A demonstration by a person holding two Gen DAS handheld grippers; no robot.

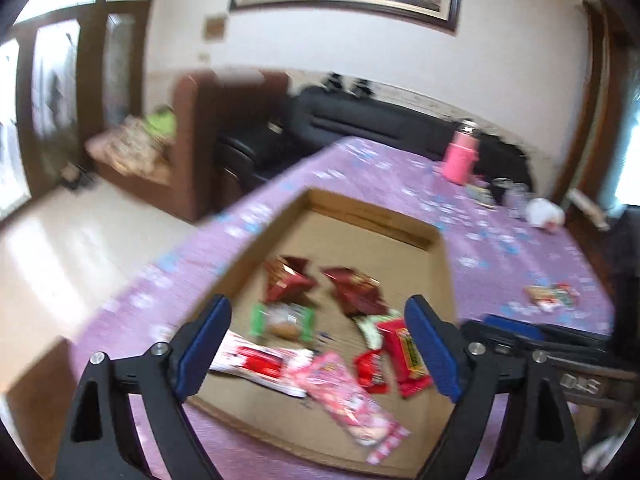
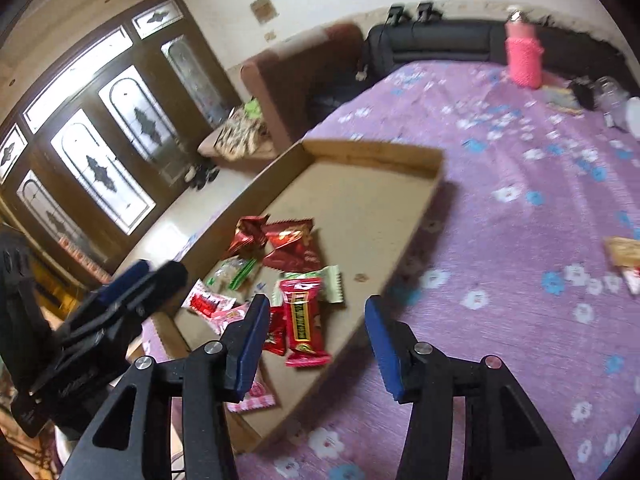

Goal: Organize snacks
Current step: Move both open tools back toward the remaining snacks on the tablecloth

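A shallow cardboard box (image 1: 434,240) (image 2: 400,156) lies on the purple flowered tablecloth. It holds several snack packets: two dark red ones (image 1: 286,280) (image 2: 292,246), a green-edged one (image 1: 282,320), red bars (image 1: 406,350) (image 2: 302,320) and pink-white packets (image 1: 344,396). My left gripper (image 1: 318,344) hovers open and empty over the box's near end. My right gripper (image 2: 318,340) is open and empty above the box's right near edge. One more packet (image 1: 552,296) (image 2: 624,252) lies on the cloth to the right of the box.
A pink bottle (image 1: 460,156) (image 2: 522,56), jars (image 1: 510,194) and a white object stand at the table's far right. Sofas and a tiled floor lie beyond the table's left edge. The left gripper shows in the right wrist view (image 2: 120,304).
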